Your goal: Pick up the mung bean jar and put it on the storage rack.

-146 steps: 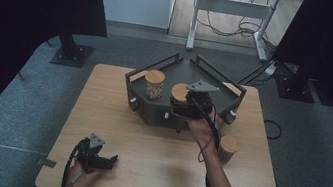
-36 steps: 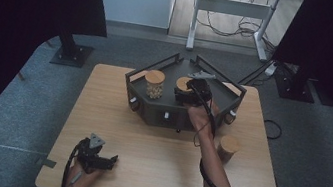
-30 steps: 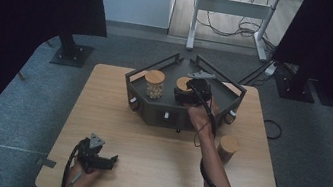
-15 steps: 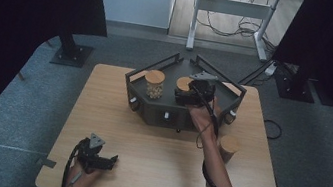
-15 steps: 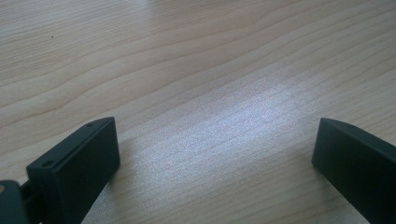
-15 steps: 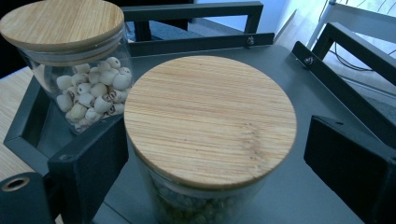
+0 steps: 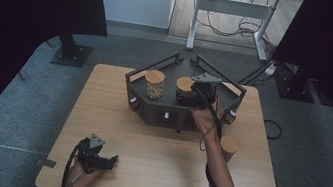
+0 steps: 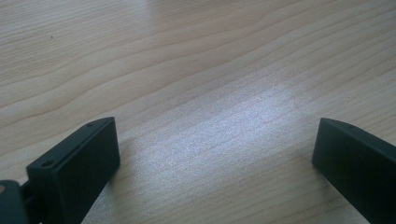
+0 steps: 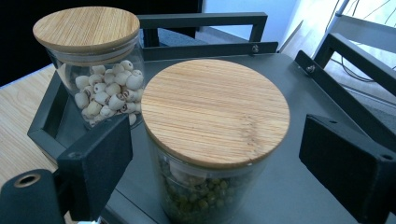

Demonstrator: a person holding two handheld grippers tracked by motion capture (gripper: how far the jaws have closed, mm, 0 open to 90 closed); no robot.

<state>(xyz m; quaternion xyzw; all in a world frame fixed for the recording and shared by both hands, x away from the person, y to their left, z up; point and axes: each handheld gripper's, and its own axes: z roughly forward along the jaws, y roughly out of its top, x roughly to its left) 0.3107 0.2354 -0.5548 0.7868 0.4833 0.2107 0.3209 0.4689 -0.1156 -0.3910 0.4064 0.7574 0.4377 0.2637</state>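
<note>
Two glass jars with bamboo lids stand on a dark grey tray (image 7: 161, 115) at the table's far middle. One holds white seeds (image 7: 154, 83) (image 9: 91, 44), the other green beans (image 7: 184, 86) (image 9: 215, 109). My right gripper (image 7: 189, 95) (image 9: 214, 147) is open. Its jaws stand on either side of the green-bean jar, with a gap at each side. My left gripper (image 7: 111, 160) (image 8: 217, 154) rests open on the bare wood near the front left edge, with nothing between its jaws.
A third jar with a bamboo lid (image 7: 230, 147) stands on the table right of my right forearm. The tray has raised black rails (image 9: 201, 21) around its back. Beyond the table are desk legs and dark stands.
The right gripper carried the green-bean jar left to a spot beside the white-seed jar. It then drew back slightly to the right, so the lid shows. The left gripper has not moved.
</note>
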